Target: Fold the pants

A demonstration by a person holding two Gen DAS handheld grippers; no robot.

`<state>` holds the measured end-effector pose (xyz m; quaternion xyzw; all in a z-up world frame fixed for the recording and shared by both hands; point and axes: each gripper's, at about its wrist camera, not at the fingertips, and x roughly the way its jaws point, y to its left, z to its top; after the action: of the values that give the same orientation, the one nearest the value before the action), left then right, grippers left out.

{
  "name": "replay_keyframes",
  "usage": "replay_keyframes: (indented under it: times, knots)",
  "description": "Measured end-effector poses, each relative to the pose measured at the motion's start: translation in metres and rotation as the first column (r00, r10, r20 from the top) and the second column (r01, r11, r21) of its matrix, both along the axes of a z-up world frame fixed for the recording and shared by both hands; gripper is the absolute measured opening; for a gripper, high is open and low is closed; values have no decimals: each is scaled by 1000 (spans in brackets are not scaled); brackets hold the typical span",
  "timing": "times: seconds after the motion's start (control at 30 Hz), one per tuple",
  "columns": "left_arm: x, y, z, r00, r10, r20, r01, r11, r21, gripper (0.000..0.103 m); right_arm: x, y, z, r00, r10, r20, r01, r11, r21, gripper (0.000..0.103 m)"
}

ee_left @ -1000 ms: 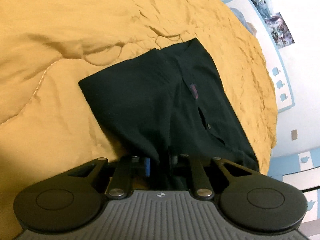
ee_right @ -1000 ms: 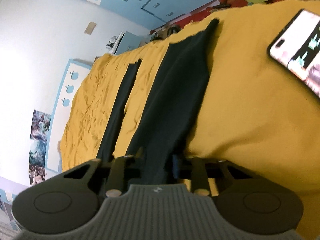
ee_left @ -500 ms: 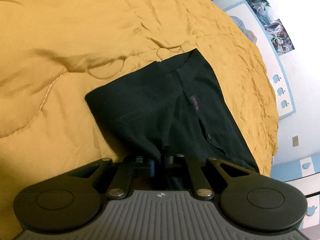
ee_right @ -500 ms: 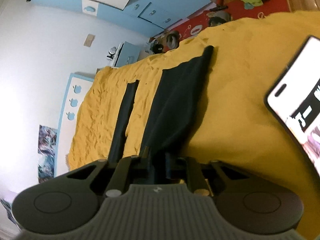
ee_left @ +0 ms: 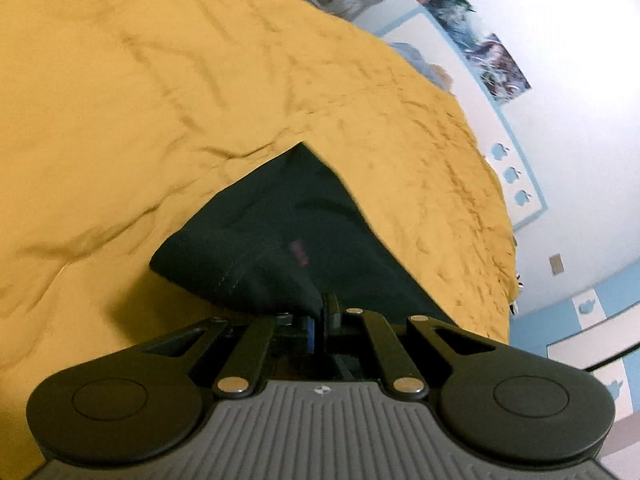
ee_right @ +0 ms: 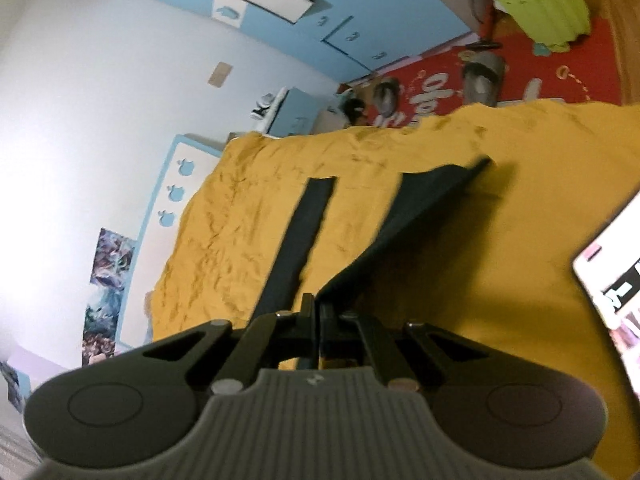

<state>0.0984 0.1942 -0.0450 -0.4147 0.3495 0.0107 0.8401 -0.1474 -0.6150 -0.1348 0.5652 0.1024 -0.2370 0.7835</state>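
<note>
Black pants (ee_left: pixel 296 240) lie on a yellow bedspread (ee_left: pixel 160 100). My left gripper (ee_left: pixel 322 312) is shut on the waist end of the pants and holds it lifted, so the cloth bunches in front of the fingers. My right gripper (ee_right: pixel 316 308) is shut on the edge of one black pant leg (ee_right: pixel 404 232), which hangs raised off the bedspread (ee_right: pixel 460 260). The other leg (ee_right: pixel 300 240) lies flat as a narrow strip to its left.
A phone with a lit screen (ee_right: pixel 616 280) lies on the bed at the right. Beyond the bed's far edge are a red mat (ee_right: pixel 540 76), a green bin (ee_right: pixel 536 0) and blue cabinets (ee_right: pixel 360 20). A white wall with posters (ee_left: pixel 488 56) borders the bed.
Both grippers have risen, lifting the pants. The waist has bunched up and less of it lies flat. The right-hand leg has come off the bedspread and its far end has drawn closer.
</note>
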Motion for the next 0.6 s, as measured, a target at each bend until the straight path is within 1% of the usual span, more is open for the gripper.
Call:
replay_keyframes:
  times: [0.1,0.23,0.27,0.33,0.37,0.47,0.6]
  knots:
    - [26,-2,7,999,-23,-24,23,1000,-1,3,22,-6,15,1000,10,-24,-10,1000,-7,0]
    - [70,1,15,997,-50,-57,49,999,-20,3,54,-19,30,998,15,-56,-16,1000,-2,0]
    - [81,2,15,996,-60,-59,58,998,-37,3,63,-22,33,998,11,-63,-11,1000,-2,0]
    - [106,5,12,995,-63,-77,56,995,-88,3,82,-30,35,998,-2,-64,4,1000,28,0]
    - [117,6,10,994,-64,-90,55,994,-94,3,92,-34,35,998,-2,-64,5,999,43,0]
    - [151,7,3,990,-63,-126,51,994,-98,3,127,-45,39,996,5,-94,0,999,53,0]
    - [191,5,-9,984,-69,-164,55,995,-85,3,176,-55,42,989,36,-145,-32,999,27,0]
